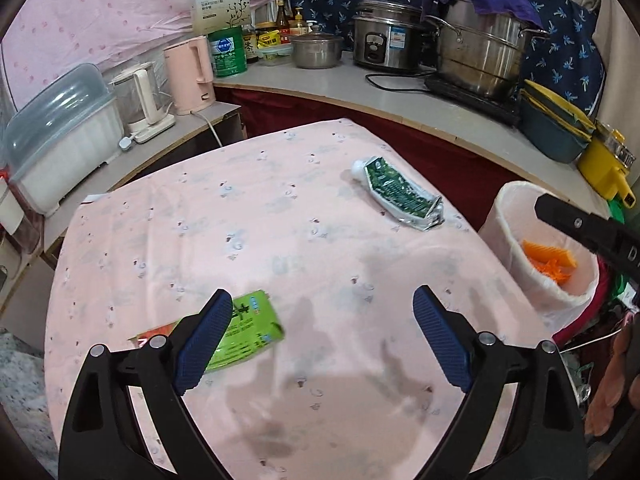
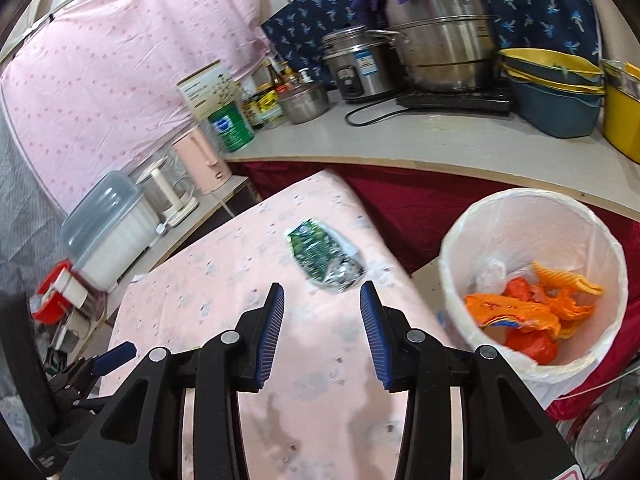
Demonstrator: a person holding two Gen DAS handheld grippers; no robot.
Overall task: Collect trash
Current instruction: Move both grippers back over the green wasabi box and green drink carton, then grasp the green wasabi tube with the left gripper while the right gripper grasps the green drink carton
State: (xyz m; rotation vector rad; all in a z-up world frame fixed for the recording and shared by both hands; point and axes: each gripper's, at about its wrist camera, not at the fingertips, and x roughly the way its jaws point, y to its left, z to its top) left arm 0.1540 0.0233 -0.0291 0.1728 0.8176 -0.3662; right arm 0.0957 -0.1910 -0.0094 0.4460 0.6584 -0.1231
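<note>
A flat green packet [image 1: 248,332] lies on the pink-clothed table [image 1: 240,220], partly behind the left finger of my left gripper [image 1: 323,292]. That gripper hovers above the cloth, open wide and holding nothing. A squeezed green toothpaste tube [image 1: 396,194] [image 2: 320,254] lies near the table's far right edge. My right gripper [image 2: 322,286] stands open just short of the tube, with nothing between its pads. A white lined bin [image 2: 452,248] [image 1: 508,216] to the right of the table holds orange wrappers [image 2: 520,312].
A curved counter [image 1: 320,88] behind the table carries a steel pot [image 1: 480,52], a rice cooker [image 1: 384,40], a pink kettle [image 1: 190,74] and a green tin [image 1: 228,52]. Blue and yellow basins [image 2: 556,92] sit beyond the bin. A lidded plastic box [image 1: 60,132] stands at the left.
</note>
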